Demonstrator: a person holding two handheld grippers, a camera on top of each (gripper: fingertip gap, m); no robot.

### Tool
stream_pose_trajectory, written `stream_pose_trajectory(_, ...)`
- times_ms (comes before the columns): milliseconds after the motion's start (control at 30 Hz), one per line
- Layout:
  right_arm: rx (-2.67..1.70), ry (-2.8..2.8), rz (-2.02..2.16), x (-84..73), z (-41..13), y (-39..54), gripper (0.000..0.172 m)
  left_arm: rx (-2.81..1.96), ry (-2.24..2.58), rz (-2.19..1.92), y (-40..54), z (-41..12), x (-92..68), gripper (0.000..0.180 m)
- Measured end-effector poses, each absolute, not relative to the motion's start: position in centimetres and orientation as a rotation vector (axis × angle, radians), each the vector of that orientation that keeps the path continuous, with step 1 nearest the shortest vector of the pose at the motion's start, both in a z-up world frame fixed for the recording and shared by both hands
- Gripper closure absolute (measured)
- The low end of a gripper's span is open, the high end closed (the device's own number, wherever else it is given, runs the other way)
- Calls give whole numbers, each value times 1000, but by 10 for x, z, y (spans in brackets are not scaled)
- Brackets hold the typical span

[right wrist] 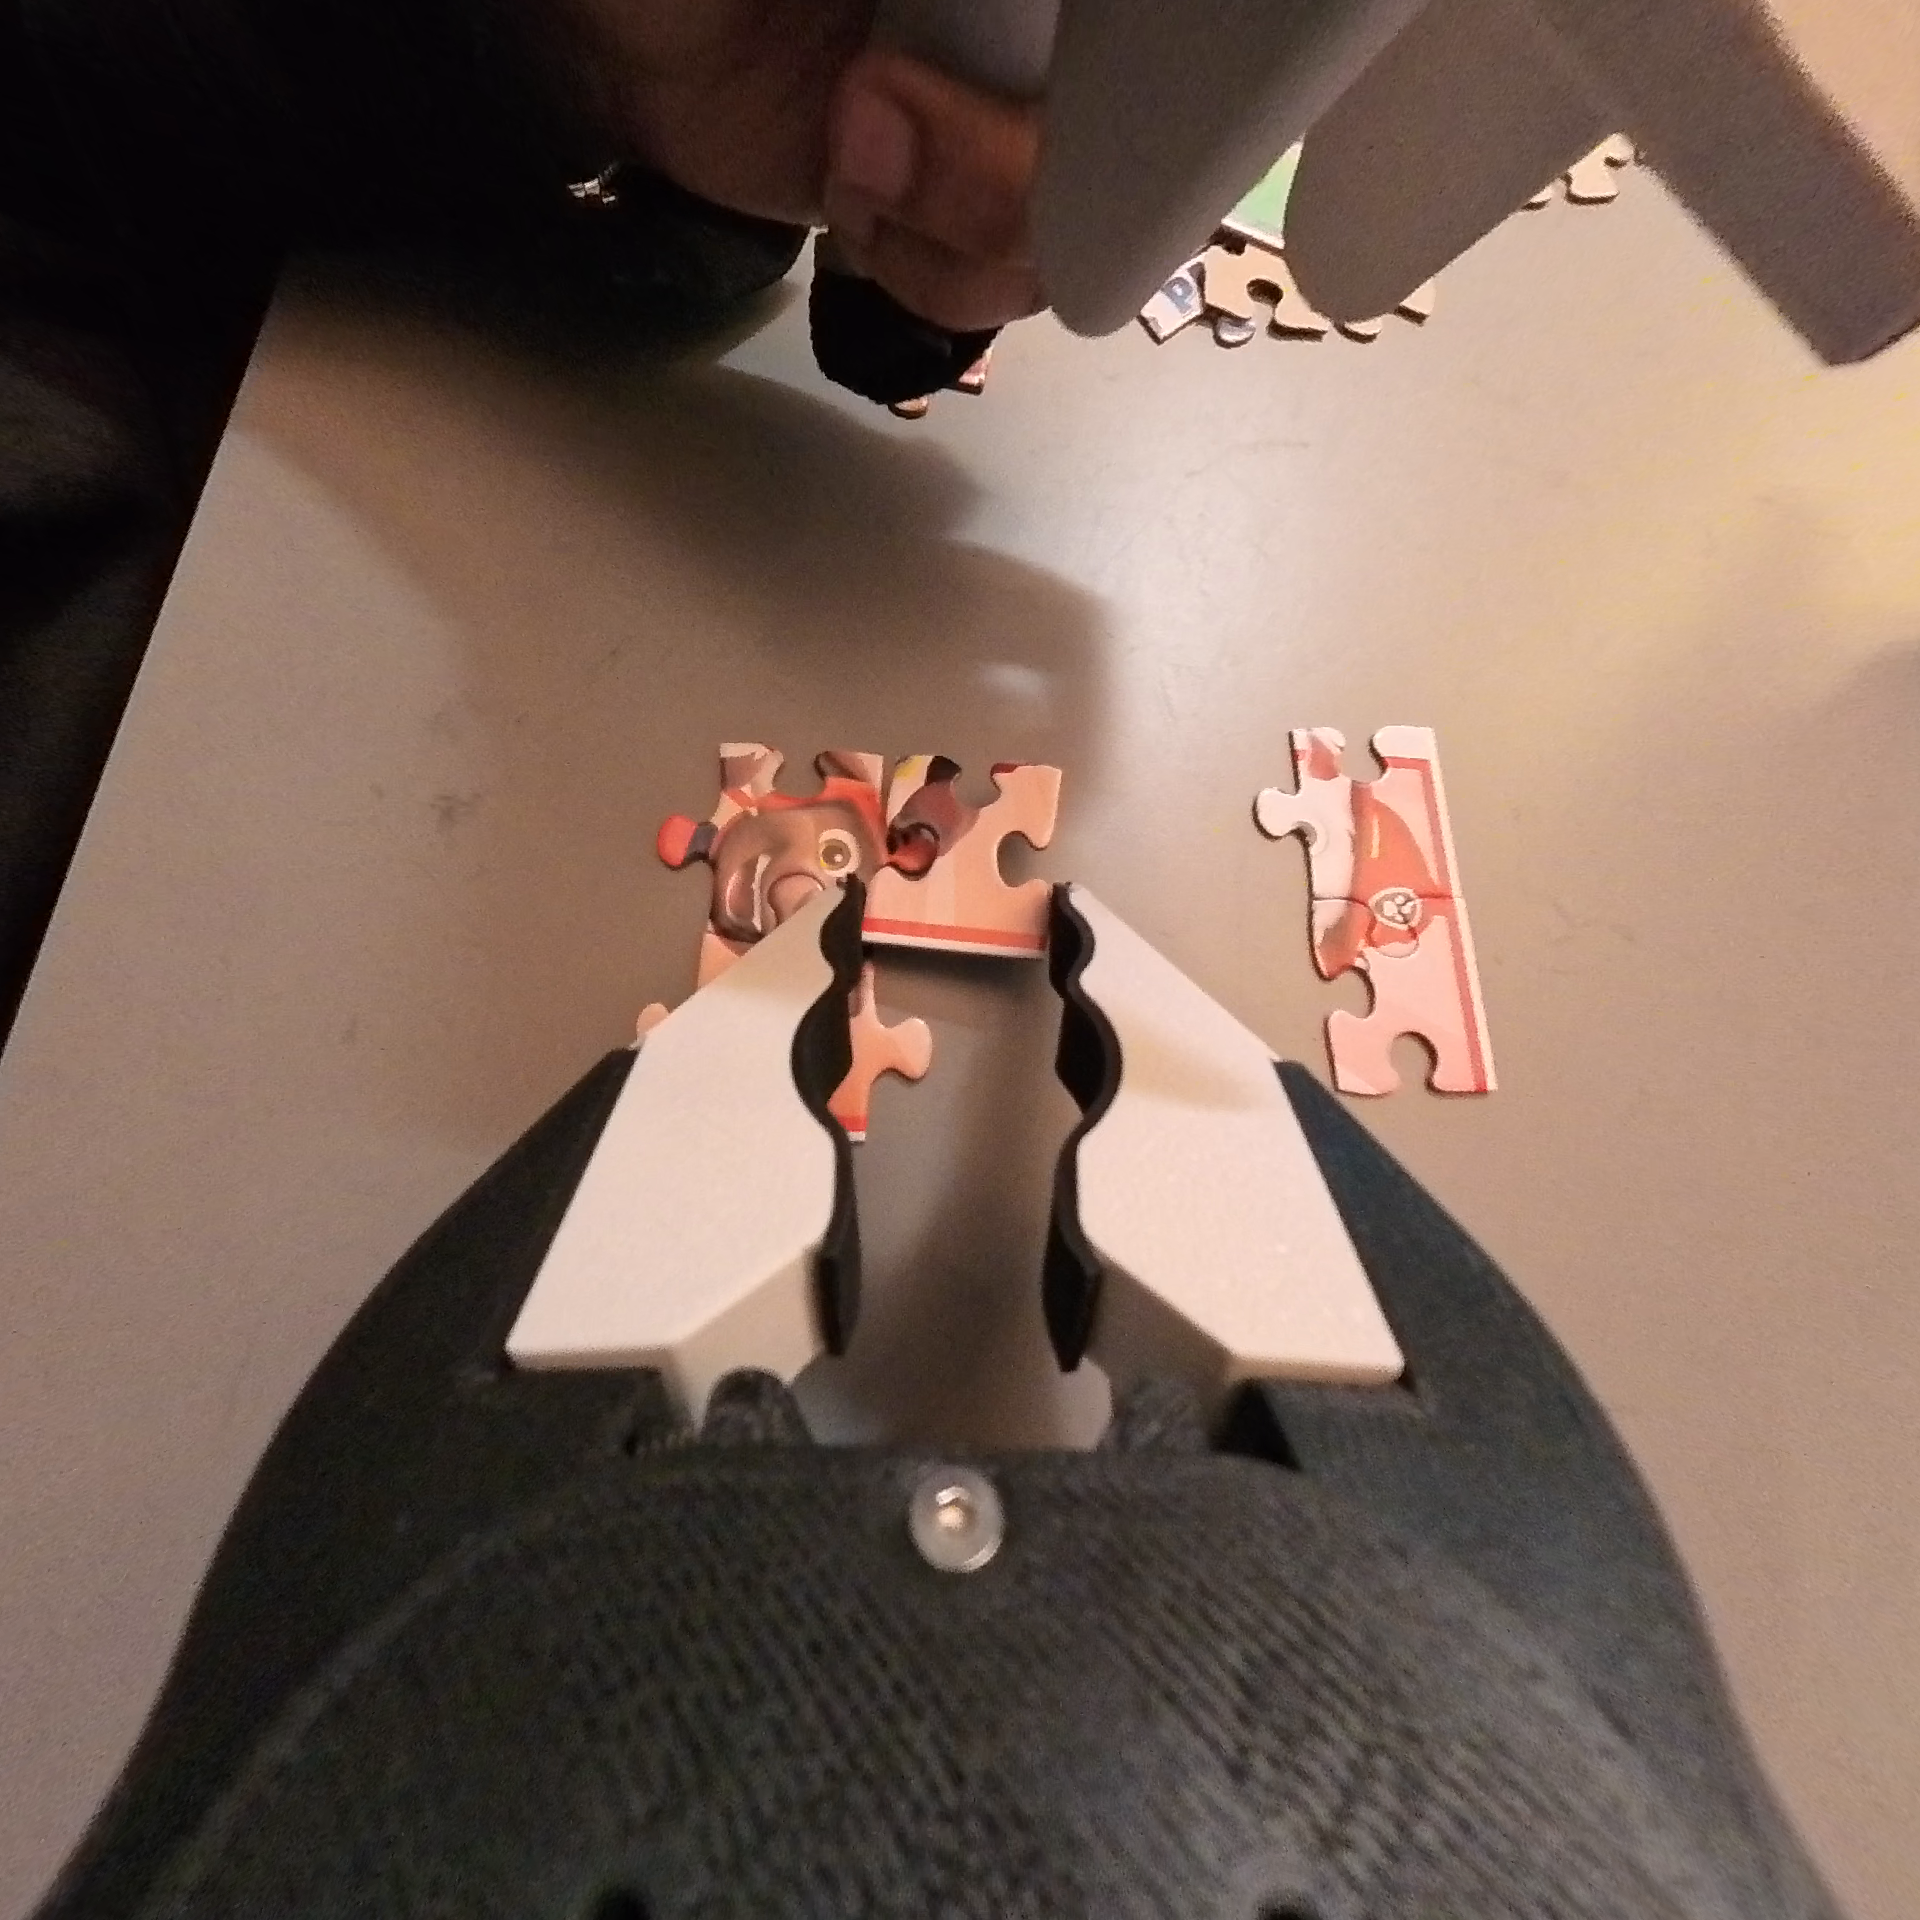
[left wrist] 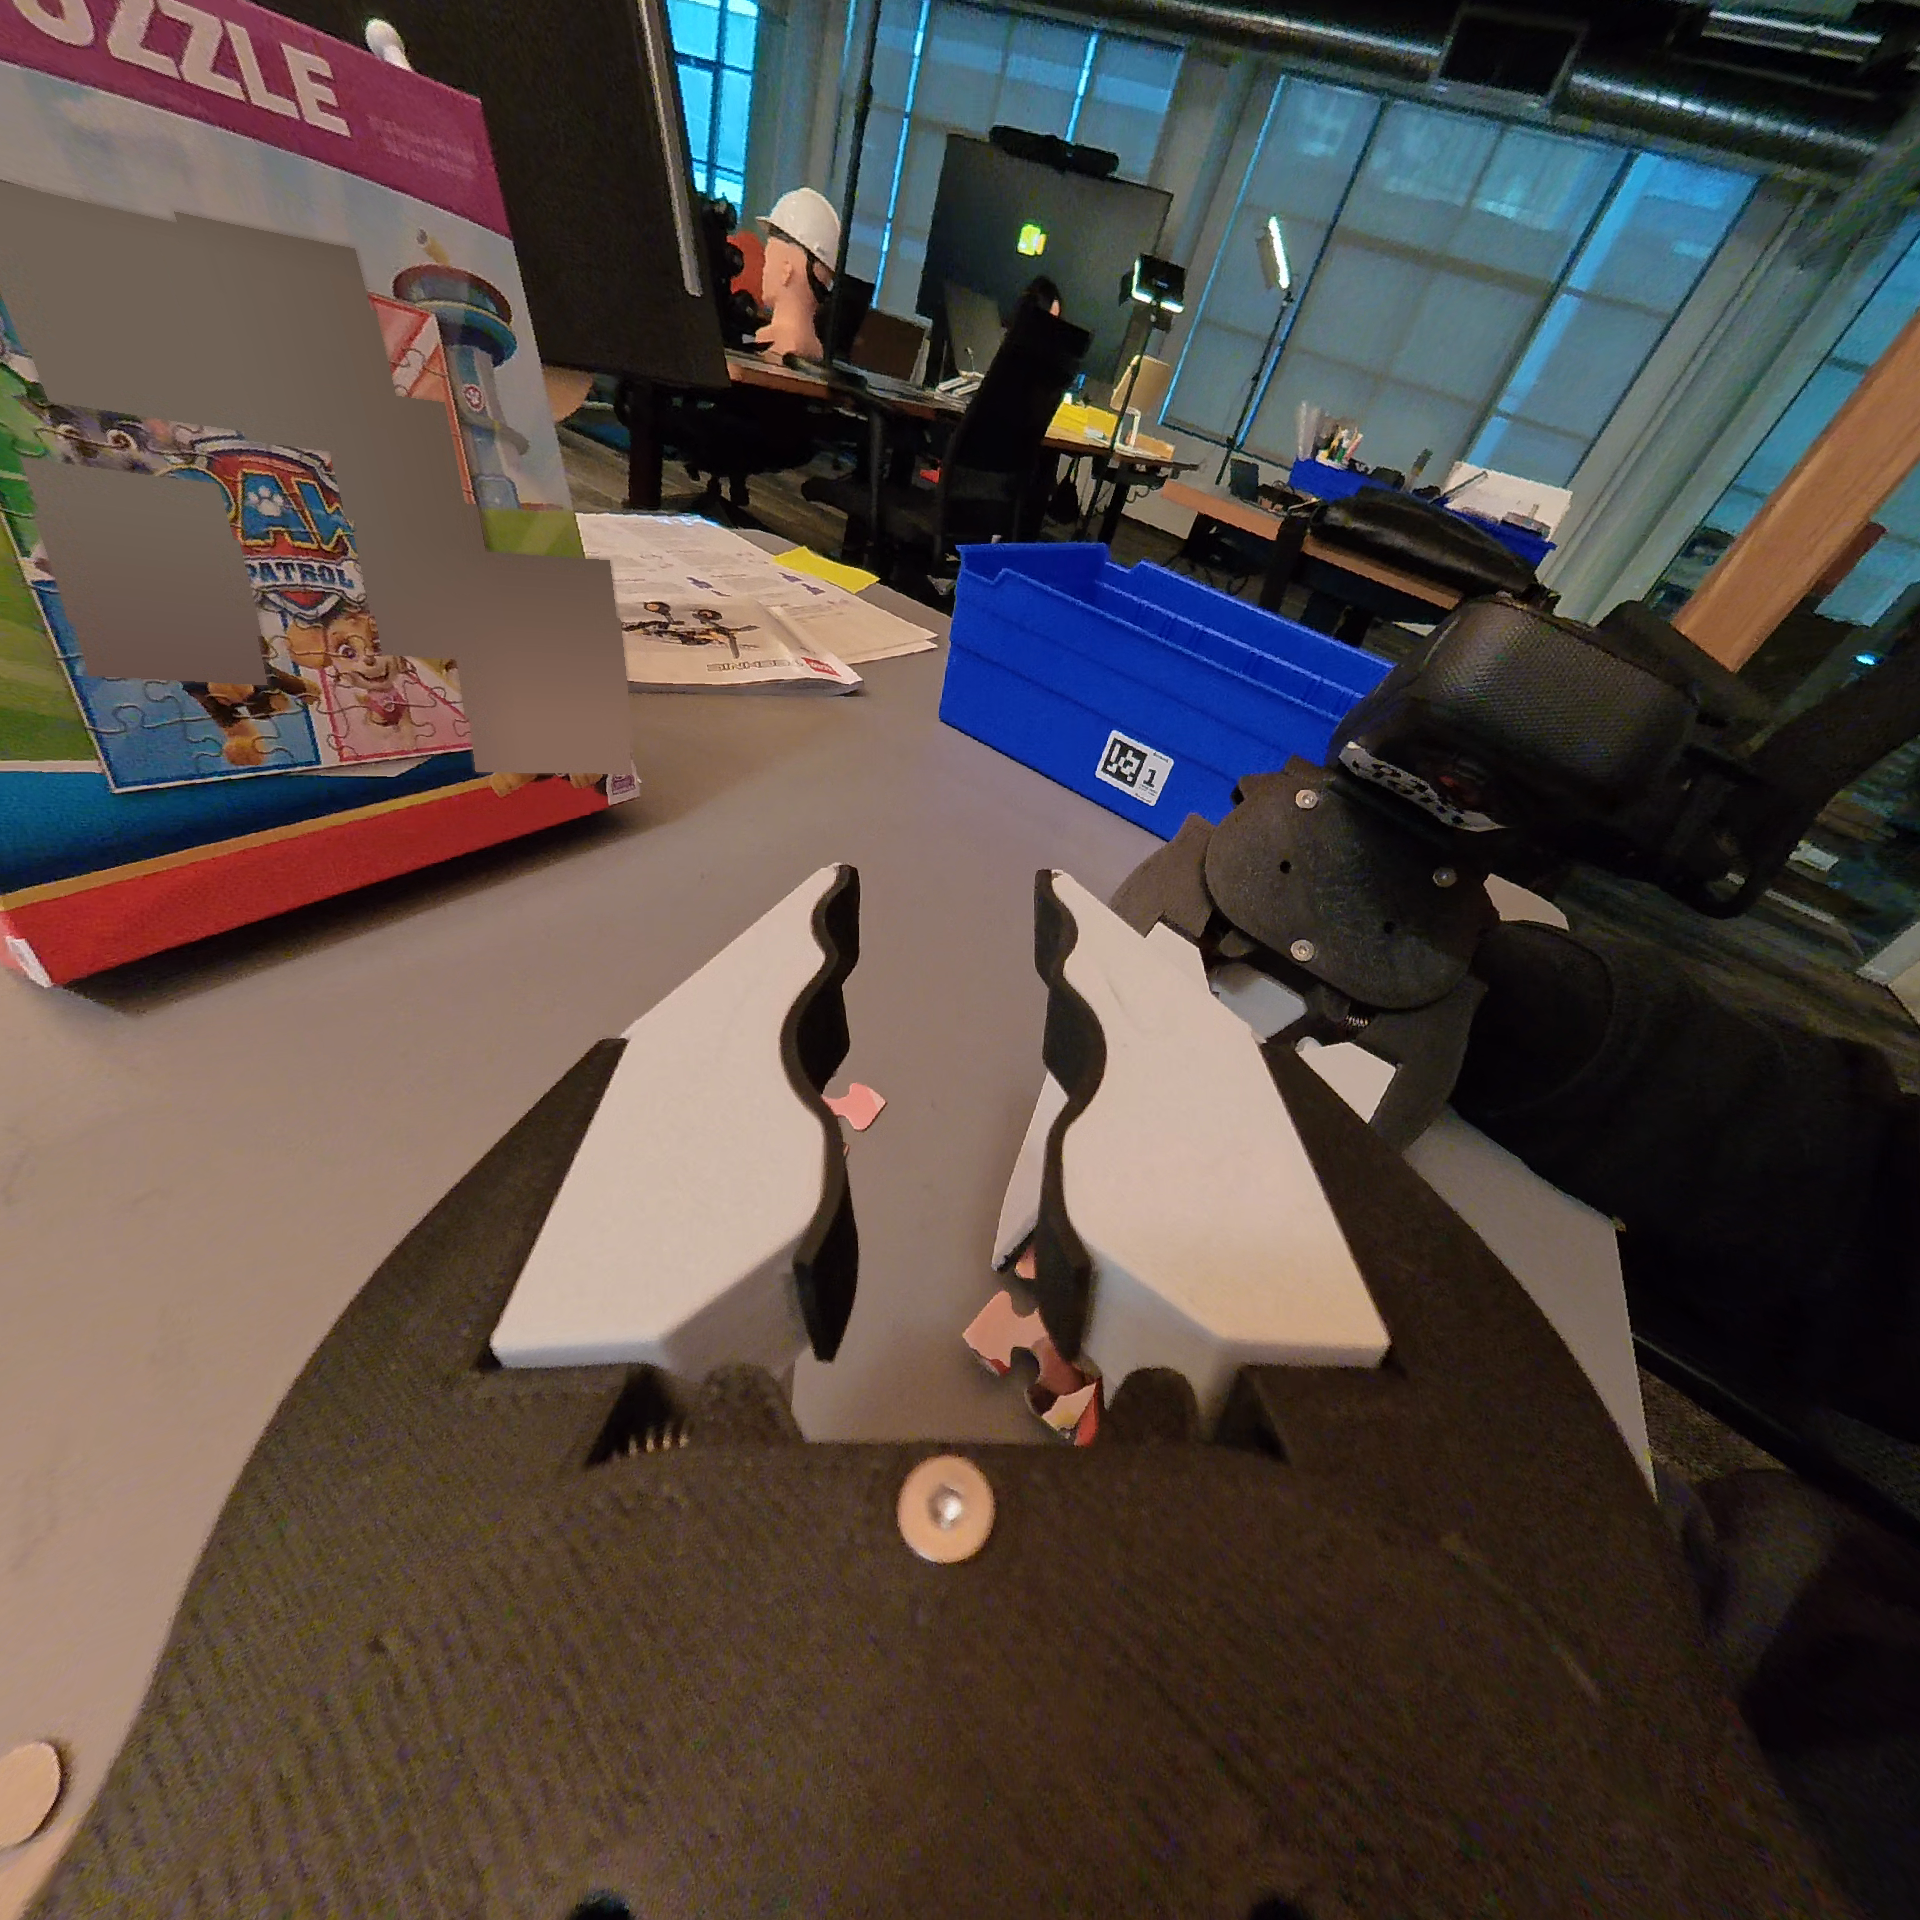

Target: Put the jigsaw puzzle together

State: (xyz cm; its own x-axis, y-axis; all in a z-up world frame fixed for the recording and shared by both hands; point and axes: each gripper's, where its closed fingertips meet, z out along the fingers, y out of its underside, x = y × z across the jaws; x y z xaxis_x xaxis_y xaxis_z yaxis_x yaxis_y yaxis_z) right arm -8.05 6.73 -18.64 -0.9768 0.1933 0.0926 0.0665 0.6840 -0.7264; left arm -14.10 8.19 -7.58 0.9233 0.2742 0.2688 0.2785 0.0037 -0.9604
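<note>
- Right gripper (right wrist: 956, 894): grey wedge fingers with wavy black rubber pads, pinching a pink-and-white puzzle piece (right wrist: 961, 873) by its side edges. The piece is flat card; its straight red-striped edge faces the gripper, and its knob and notch point away.
- The piece's long axis runs across the jaw gap. It sits just above the table (right wrist: 416, 644), casting a shadow under its near edge.
- Its left edge meets the joined pieces (right wrist: 769, 883) showing a cartoon pup's face; locked in or only touching, I can't tell.
- A pair of joined red-and-white pieces (right wrist: 1382, 914) lies to the right of the held piece, well apart, long axis pointing away from the gripper.
- Beyond the held piece are a loose pile of pieces (right wrist: 1247, 291) and a hand (right wrist: 914, 197) on the other gripper's grey body.
- Left gripper (left wrist: 945, 883): fingers spread, nothing between them but matte grey tabletop. Small pink pieces (left wrist: 857, 1103) lie under its fingers.
- From the left gripper: puzzle box (left wrist: 260, 520) stands to the left, booklet (left wrist: 748, 623) behind it, blue plastic bin (left wrist: 1122, 665) to the right.
</note>
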Motion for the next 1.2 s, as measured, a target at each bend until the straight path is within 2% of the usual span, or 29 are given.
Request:
stream_pose_trajectory(900, -236, -2674, 1193, -86, -176, 77, 137, -1603, -453, -17, 82, -80, -141, 148)
stream_pose_trajectory(1200, -238, -2465, 1225, -102, -146, 95, 137, -1539, -545, -407, 85, -86, -133, 144)
